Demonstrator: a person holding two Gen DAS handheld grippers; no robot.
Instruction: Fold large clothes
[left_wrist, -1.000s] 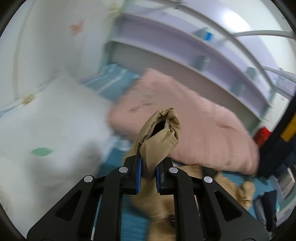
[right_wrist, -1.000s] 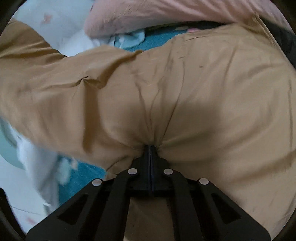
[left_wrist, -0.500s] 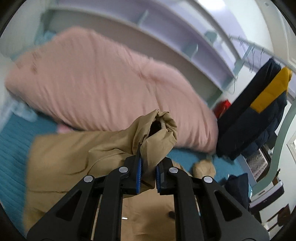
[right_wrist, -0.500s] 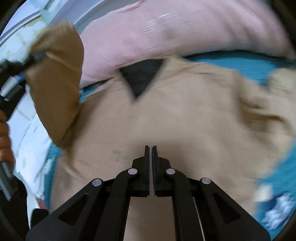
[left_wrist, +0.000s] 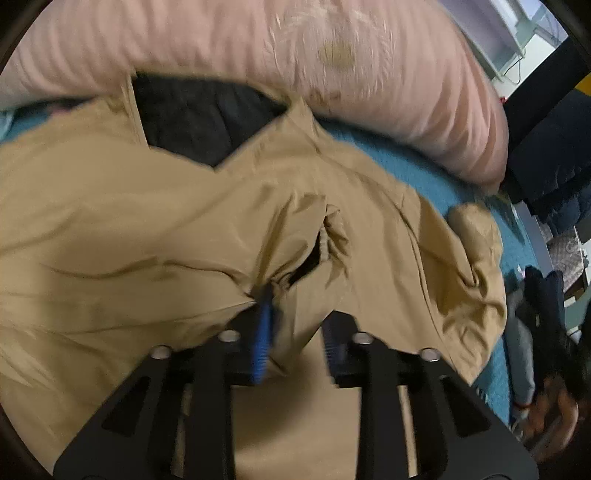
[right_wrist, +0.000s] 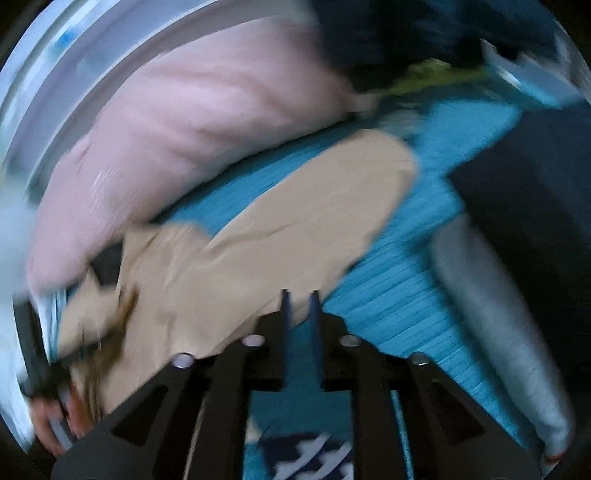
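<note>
A tan jacket (left_wrist: 155, 236) lies spread on the teal bed cover (left_wrist: 417, 173), its dark lining (left_wrist: 199, 114) showing at the collar. My left gripper (left_wrist: 295, 325) is open just above it, with the sleeve cuff (left_wrist: 328, 236) lying loose between and ahead of the jaws. In the right wrist view the jacket (right_wrist: 258, 251) stretches left with one sleeve (right_wrist: 351, 181) pointing away. My right gripper (right_wrist: 298, 295) is slightly open and empty at the jacket's edge over the teal cover (right_wrist: 399, 288).
A pink quilt (left_wrist: 332, 62) lies bunched behind the jacket and also shows in the right wrist view (right_wrist: 184, 122). Dark clothes (right_wrist: 528, 192) and a grey garment (right_wrist: 495, 317) lie at the right. A hanging dark coat (left_wrist: 546, 147) stands beyond the bed.
My left gripper lowered the sleeve cuff onto the jacket body and opened, letting it go. My right gripper opened slightly and swung right toward the other sleeve.
</note>
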